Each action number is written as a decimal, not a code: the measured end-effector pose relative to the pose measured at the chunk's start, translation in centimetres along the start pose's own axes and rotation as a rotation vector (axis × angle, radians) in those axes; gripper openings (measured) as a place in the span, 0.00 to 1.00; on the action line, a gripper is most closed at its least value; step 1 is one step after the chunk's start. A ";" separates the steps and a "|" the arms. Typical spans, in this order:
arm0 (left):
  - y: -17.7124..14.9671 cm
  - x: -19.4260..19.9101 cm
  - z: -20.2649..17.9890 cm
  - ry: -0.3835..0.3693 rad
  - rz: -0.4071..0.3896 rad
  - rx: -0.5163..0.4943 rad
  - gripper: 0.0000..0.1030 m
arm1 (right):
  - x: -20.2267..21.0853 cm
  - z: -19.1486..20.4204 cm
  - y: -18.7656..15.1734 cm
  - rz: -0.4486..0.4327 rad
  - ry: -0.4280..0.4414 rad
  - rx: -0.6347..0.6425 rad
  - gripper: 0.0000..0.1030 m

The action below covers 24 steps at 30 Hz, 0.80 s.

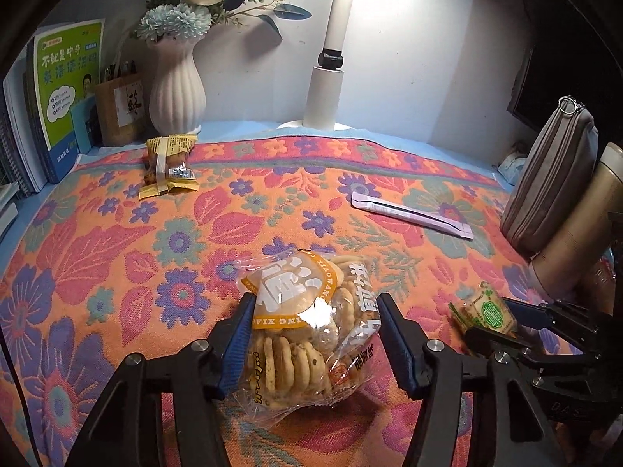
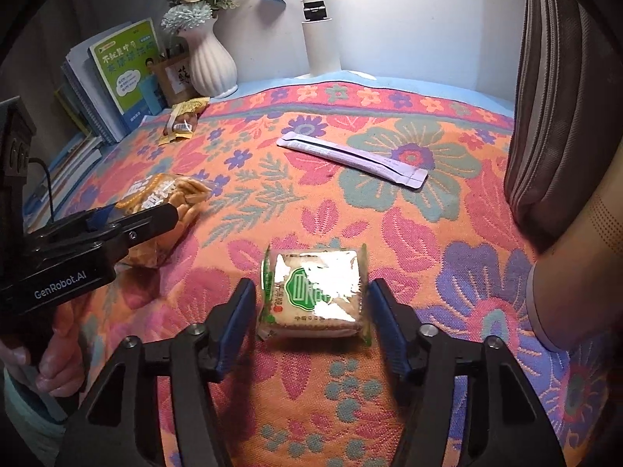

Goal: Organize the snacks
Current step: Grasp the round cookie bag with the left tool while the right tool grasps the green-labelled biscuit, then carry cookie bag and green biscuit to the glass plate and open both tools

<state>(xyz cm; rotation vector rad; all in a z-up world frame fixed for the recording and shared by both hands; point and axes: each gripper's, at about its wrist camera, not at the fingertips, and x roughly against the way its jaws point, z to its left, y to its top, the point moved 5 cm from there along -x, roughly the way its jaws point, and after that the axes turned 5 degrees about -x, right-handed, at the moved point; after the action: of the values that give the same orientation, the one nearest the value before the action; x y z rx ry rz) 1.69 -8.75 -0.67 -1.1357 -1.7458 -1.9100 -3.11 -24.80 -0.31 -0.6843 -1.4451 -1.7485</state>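
- Now my left gripper [image 1: 313,334] straddles the clear cookie bag [image 1: 307,330]; the blue pad [image 1: 237,346] on one side presses the wrapper, the other pad sits just beside it, so I cannot tell whether the grip is firm.
- My right gripper [image 2: 311,325] brackets the square green-labelled cracker pack [image 2: 315,295], which lies flat on the floral cloth [image 2: 389,233]. Both fingers [image 2: 383,327] stand slightly apart from its edges, so it lies loose between them, ungrasped.
- Ahead of my left fingers and off to the left, a yellow snack packet [image 1: 169,165] lies near the foot of the white ribbed vase [image 1: 177,85].
- Ahead of my right fingers, slightly right, a long pale stick sachet [image 2: 352,159] lies slantwise on the cloth, well apart from both packs.
- From the right wrist view, the left gripper comes in from the left with the cookie bag between its fingers, a hand [image 2: 58,354] around its handle.
- Far right of my fingers, a grey zipped pouch [image 1: 549,179] stands upright.
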 end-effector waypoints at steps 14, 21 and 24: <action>-1.1 4.1 -2.3 -0.151 -0.043 0.055 0.57 | 5.3 0.0 -3.8 -0.030 0.041 -0.012 0.48; 0.1 7.6 -9.9 -0.276 -0.086 -0.057 0.57 | 12.9 -2.8 -5.1 -0.150 0.113 -0.109 0.48; 1.0 9.6 -13.9 -0.318 -0.118 -0.154 0.57 | 16.8 -4.9 -5.0 -0.235 0.081 -0.132 0.48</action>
<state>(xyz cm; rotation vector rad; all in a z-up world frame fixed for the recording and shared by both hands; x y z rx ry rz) -8.39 -19.36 7.76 -1.4924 -1.8883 -2.0543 -16.52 -32.79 9.00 -0.5214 -1.4097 -2.0433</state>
